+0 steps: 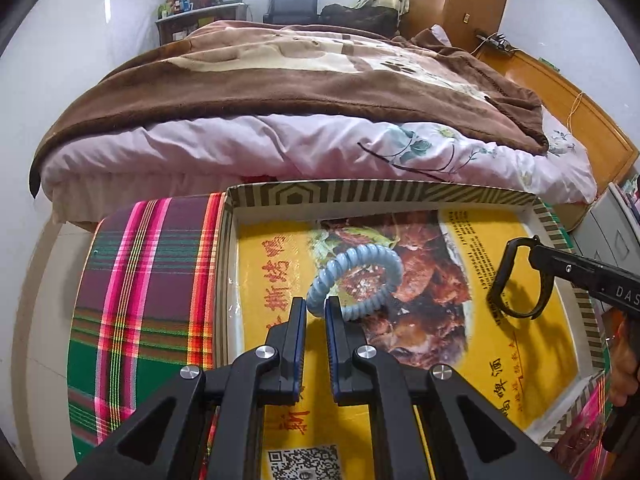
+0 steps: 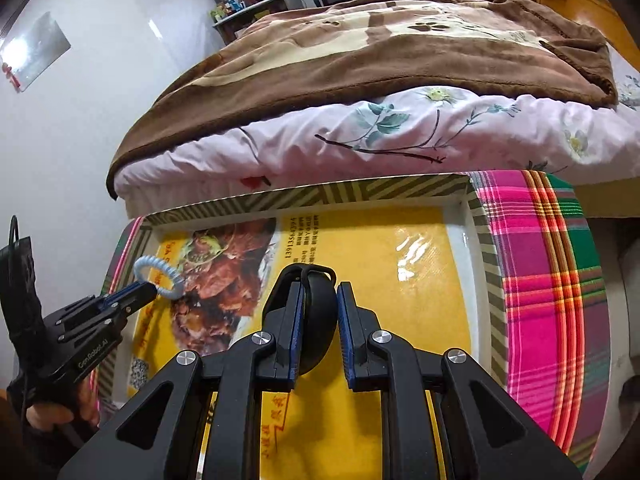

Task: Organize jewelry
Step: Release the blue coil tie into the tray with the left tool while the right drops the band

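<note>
A light blue spiral coil bracelet [image 1: 354, 278] is pinched at its near end by my left gripper [image 1: 316, 308], over the shallow box [image 1: 384, 194] lined with a yellow printed sheet. It also shows in the right wrist view [image 2: 160, 276], held by the left gripper [image 2: 150, 290]. My right gripper [image 2: 318, 292] is shut on a black band bracelet [image 2: 318, 320], held above the box's yellow sheet. In the left wrist view the black band [image 1: 516, 280] hangs from the right gripper [image 1: 534, 246] over the right side of the box.
The striped-rim box [image 2: 360, 192] sits on a plaid cloth [image 1: 144, 300] covering a round surface. A bed with a pink floral quilt [image 1: 280, 148] and brown blanket [image 1: 300, 76] lies just behind. A wooden headboard [image 1: 580, 120] stands at the right.
</note>
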